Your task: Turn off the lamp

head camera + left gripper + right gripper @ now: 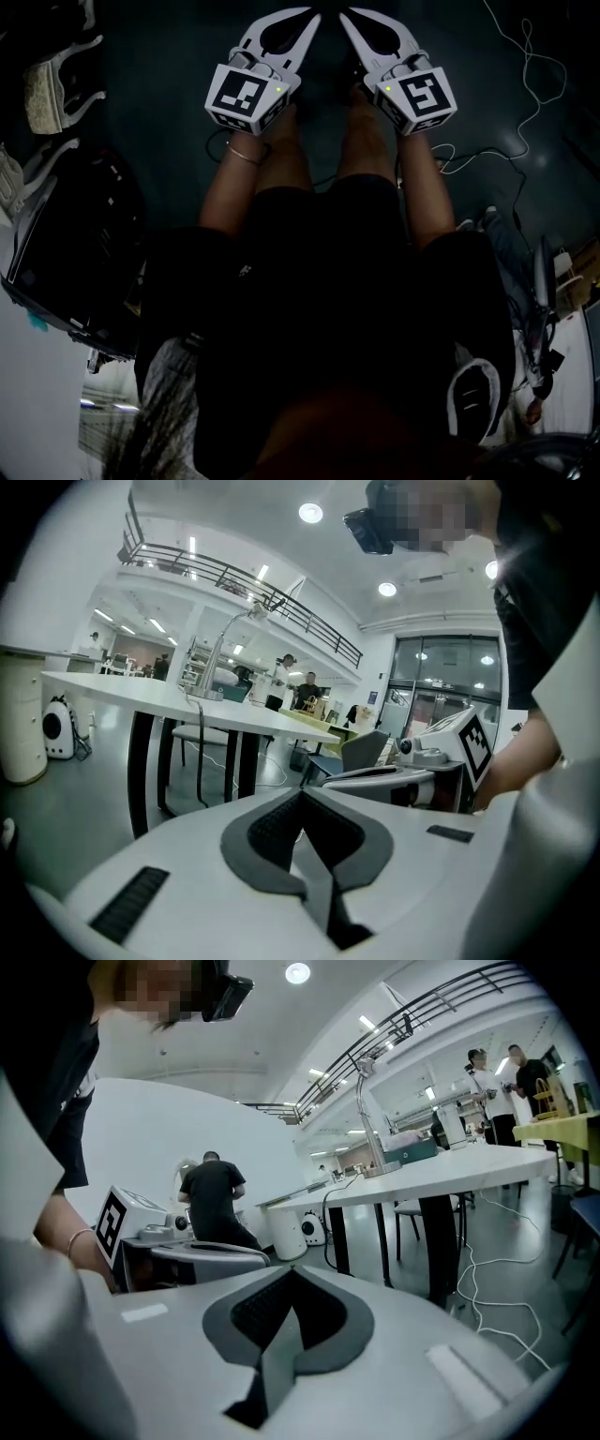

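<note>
Your left gripper is in front of you over the dark floor, with its fingers closed and nothing between them. Just beside it, your right gripper also has closed, empty fingers. The lamp stands on the white bench, well apart from both.
</note>
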`<act>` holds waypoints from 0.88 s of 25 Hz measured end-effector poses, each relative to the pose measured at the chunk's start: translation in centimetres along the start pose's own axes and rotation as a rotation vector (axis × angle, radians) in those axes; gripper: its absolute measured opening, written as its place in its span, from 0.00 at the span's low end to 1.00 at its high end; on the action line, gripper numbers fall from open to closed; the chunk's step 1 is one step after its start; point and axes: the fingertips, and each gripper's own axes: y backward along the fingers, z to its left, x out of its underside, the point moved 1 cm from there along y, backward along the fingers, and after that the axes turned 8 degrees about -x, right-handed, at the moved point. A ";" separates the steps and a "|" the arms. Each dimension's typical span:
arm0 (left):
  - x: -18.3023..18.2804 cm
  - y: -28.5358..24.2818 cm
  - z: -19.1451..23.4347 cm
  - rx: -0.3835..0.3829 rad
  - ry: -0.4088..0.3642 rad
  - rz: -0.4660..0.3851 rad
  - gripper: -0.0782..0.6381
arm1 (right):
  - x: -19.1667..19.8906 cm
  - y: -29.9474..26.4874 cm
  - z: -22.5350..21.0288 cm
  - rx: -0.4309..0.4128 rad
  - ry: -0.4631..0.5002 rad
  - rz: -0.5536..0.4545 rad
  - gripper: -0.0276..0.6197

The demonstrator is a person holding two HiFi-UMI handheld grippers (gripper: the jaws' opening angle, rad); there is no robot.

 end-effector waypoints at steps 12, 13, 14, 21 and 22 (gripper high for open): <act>-4.3 2.7 -1.0 -0.010 -0.020 -0.009 0.12 | -4.2 1.7 3.2 -0.003 0.005 -0.045 0.04; -4.9 2.9 -1.0 -0.011 -0.021 -0.019 0.12 | -4.7 1.8 3.5 -0.004 0.009 -0.052 0.04; -5.6 3.0 -1.2 -0.006 -0.025 -0.032 0.12 | -5.1 2.0 3.5 -0.003 0.013 -0.057 0.04; -9.4 3.2 -1.9 0.040 -0.071 -0.075 0.12 | -8.6 2.9 4.1 0.007 0.037 -0.108 0.04; -9.9 3.3 -2.1 0.056 -0.092 -0.071 0.12 | -9.2 2.9 4.3 0.006 0.044 -0.117 0.05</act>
